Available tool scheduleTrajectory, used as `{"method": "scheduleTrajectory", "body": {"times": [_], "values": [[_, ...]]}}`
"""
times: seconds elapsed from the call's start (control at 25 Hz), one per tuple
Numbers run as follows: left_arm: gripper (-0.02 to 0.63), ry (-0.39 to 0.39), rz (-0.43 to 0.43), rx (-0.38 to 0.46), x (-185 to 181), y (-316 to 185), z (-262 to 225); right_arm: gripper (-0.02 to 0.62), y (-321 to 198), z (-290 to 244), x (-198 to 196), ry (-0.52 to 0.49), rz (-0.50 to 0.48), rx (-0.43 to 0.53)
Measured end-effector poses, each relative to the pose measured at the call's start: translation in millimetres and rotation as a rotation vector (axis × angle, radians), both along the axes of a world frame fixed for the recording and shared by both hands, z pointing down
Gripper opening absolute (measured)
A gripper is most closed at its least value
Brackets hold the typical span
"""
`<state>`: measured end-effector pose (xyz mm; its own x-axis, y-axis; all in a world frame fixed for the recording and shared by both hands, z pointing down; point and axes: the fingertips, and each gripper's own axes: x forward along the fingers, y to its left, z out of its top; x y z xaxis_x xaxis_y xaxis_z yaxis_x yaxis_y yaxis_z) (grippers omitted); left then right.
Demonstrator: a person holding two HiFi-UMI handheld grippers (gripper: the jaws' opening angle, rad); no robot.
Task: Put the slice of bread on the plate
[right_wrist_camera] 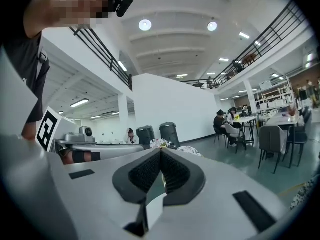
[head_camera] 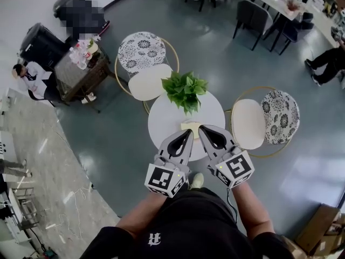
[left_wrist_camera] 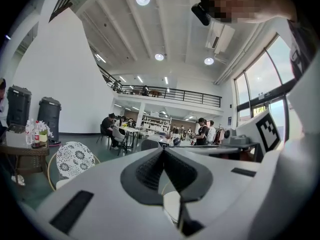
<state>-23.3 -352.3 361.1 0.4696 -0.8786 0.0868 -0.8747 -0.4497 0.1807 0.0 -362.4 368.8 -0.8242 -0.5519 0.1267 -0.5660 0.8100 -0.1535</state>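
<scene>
No legible words or numbers appeared anywhere. The only printed signs were black-and-white square codes on the left cube (head_camera: 161,179) behind the left tool (head_camera: 188,134) and the right cube (head_camera: 237,168) behind the right tool (head_camera: 202,128), plus a small, unreadable white emblem (head_camera: 154,239) on the person's black shirt (head_camera: 188,220).

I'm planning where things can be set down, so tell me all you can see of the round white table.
The round table has a plain white, smooth-looking top, seen from above; its base is hidden. A leafy green plant stands on its far half, and a pale squarish piece, probably the bread, lies towards the front. The left gripper and right gripper cover its near edge. One chair stands at its far left, another chair at its right.
</scene>
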Motion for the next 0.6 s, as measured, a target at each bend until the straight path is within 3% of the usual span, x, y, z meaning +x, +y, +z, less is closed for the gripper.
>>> {"method": "scheduleTrajectory", "body": {"times": [0.6], "values": [[0.008,-0.013,0.016,0.085,12.2,37.5,-53.5,0.006,37.3,-57.4,13.3,-0.076,0.008,0.054]]}}
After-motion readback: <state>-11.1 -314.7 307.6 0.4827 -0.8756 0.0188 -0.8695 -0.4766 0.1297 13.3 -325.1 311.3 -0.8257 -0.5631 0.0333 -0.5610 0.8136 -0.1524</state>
